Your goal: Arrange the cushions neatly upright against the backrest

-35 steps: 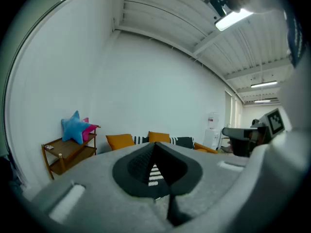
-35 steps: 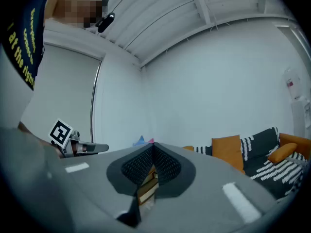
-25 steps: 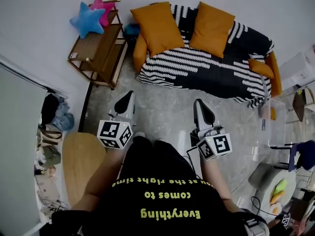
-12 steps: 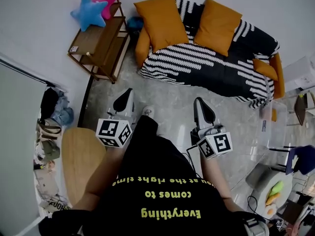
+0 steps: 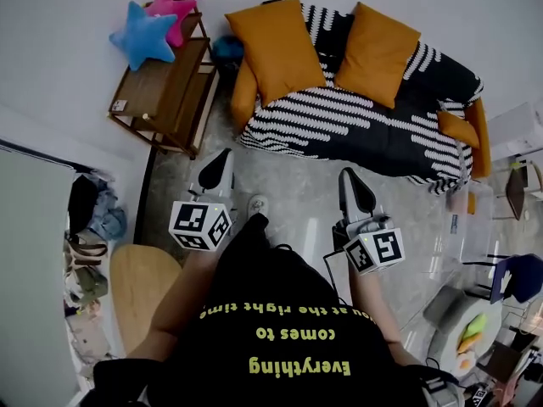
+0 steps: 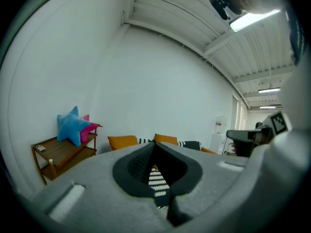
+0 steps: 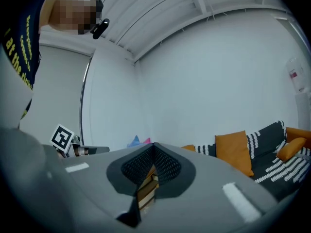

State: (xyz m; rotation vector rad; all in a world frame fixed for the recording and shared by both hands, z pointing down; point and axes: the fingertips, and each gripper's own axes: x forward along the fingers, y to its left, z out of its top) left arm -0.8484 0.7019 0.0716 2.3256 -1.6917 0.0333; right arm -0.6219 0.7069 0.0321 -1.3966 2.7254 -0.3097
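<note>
A black-and-white striped sofa [image 5: 356, 125] stands ahead. Two large orange cushions lean upright against its backrest, one at the left [image 5: 278, 47] and one further right [image 5: 377, 51]. A small orange bolster [image 5: 458, 128] lies at the sofa's right end. My left gripper [image 5: 219, 168] and right gripper [image 5: 352, 189] hover over the floor short of the sofa, both shut and empty. In the left gripper view the closed left gripper [image 6: 154, 145] points at the cushions [image 6: 123, 141]. In the right gripper view the right gripper [image 7: 153, 145] is shut, with a cushion [image 7: 234, 152] off to its right.
A wooden shelf [image 5: 161, 91] left of the sofa carries a blue star pillow [image 5: 142, 36] and a pink one [image 5: 171, 7]. A round wooden table [image 5: 140, 282] is at my lower left. Clutter and a chair [image 5: 517, 274] sit at the right.
The person has stepped toward the sofa, a shoe now showing between the grippers. Both grippers moved forward with the step, jaws still shut.
</note>
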